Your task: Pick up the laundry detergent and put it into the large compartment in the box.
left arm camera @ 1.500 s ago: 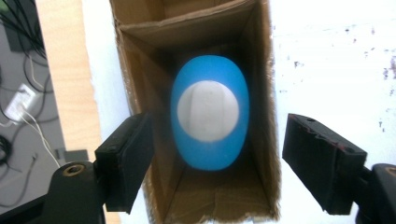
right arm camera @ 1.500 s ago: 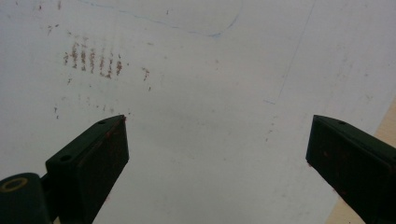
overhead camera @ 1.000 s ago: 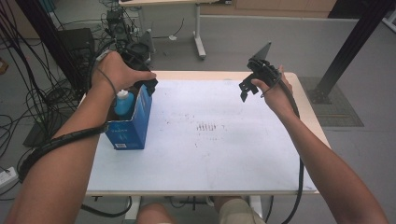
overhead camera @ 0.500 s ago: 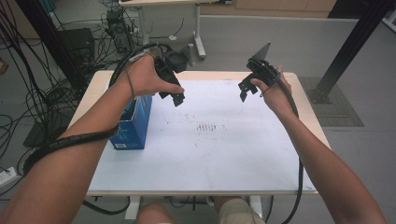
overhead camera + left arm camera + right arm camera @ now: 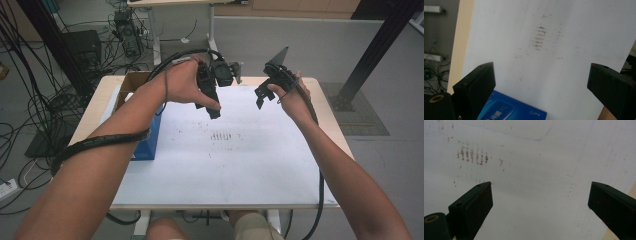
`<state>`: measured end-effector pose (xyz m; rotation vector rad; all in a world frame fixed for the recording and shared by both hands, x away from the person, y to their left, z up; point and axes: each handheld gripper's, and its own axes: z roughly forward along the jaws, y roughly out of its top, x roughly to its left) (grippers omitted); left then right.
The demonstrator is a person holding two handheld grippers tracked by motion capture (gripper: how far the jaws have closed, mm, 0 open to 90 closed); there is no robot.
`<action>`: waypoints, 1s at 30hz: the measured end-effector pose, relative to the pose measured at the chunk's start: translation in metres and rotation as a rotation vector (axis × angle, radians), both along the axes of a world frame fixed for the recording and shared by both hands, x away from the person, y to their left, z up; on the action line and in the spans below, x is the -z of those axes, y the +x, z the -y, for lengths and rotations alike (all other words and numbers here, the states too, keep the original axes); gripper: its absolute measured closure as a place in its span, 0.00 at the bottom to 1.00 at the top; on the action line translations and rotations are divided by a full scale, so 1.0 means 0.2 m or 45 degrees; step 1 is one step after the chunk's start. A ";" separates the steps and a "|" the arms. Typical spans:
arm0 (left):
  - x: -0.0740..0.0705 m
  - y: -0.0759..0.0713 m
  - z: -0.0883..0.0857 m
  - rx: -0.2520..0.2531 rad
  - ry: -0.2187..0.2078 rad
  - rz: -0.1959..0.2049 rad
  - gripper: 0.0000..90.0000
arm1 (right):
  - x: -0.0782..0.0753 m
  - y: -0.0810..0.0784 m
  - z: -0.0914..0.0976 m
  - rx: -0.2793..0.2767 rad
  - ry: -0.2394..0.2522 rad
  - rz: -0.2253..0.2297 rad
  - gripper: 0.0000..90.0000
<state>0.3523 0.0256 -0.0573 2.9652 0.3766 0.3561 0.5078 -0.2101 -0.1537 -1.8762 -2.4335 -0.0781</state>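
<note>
A blue box (image 5: pixel 146 142) with an open cardboard top stands at the left side of the table, partly hidden by the person's left forearm. My left gripper (image 5: pixel 210 106) hangs in the air over the back middle of the white sheet (image 5: pixel 225 165), to the right of the box. In the left gripper view, the left gripper (image 5: pixel 540 72) is open and empty, and the blue box (image 5: pixel 511 111) lies below it. My right gripper (image 5: pixel 262 96) hovers at the back right. The right gripper view shows the right gripper (image 5: pixel 540 192) open over the bare sheet.
Brownish smudge marks (image 5: pixel 220 135) sit mid-sheet. The wooden table edge (image 5: pixel 92 117) borders the sheet. Cables and equipment (image 5: pixel 80 45) crowd the floor at the left. A black post (image 5: pixel 375 50) stands at the right and another desk's legs (image 5: pixel 212 30) behind.
My left gripper has come off the top of the blue box and swung right and up to the back middle of the table. The right gripper has hardly moved.
</note>
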 end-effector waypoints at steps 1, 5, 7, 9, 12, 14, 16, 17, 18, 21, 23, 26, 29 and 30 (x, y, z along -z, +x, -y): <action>-0.01 0.00 0.02 0.013 0.007 0.004 0.10 | 0.00 0.00 0.00 0.003 -0.001 -0.002 0.06; -0.05 0.01 0.05 0.044 0.013 0.006 0.10 | 0.00 0.01 0.01 0.006 -0.002 -0.002 0.06; -0.07 0.01 0.06 0.056 0.006 0.005 0.10 | 0.00 0.01 0.01 0.008 -0.005 -0.002 0.06; -0.08 0.01 0.08 0.067 0.006 0.004 0.10 | 0.01 0.01 0.00 0.008 -0.008 -0.006 0.06; -0.09 0.01 0.08 0.072 0.007 0.002 0.10 | 0.01 0.02 0.00 0.006 -0.009 -0.008 0.06; -0.10 0.01 0.08 0.074 0.003 0.003 0.10 | 0.01 0.02 -0.01 0.003 -0.008 -0.008 0.06; -0.11 0.01 0.07 0.070 -0.021 -0.006 0.10 | 0.01 0.02 -0.01 0.004 -0.010 -0.008 0.06; -0.12 0.01 0.07 0.072 -0.025 -0.005 0.10 | 0.01 0.02 -0.01 0.005 -0.010 -0.009 0.06; -0.12 0.01 0.06 0.071 -0.027 -0.005 0.10 | 0.01 0.02 -0.01 0.006 -0.011 -0.008 0.06; -0.13 0.01 0.06 0.068 -0.027 -0.009 0.11 | 0.01 0.01 -0.01 0.007 -0.010 -0.004 0.06; -0.13 0.01 0.06 0.070 -0.029 -0.015 0.11 | 0.01 0.01 -0.01 0.011 -0.008 -0.004 0.06; -0.12 0.01 0.06 0.070 -0.028 -0.018 0.11 | 0.01 0.01 -0.01 0.008 -0.009 -0.003 0.06; -0.12 0.01 0.06 0.067 -0.037 -0.023 0.11 | 0.01 0.01 -0.01 0.004 -0.010 -0.002 0.06; -0.12 0.01 0.06 0.071 -0.033 -0.026 0.11 | 0.01 0.01 -0.01 0.004 -0.009 0.000 0.06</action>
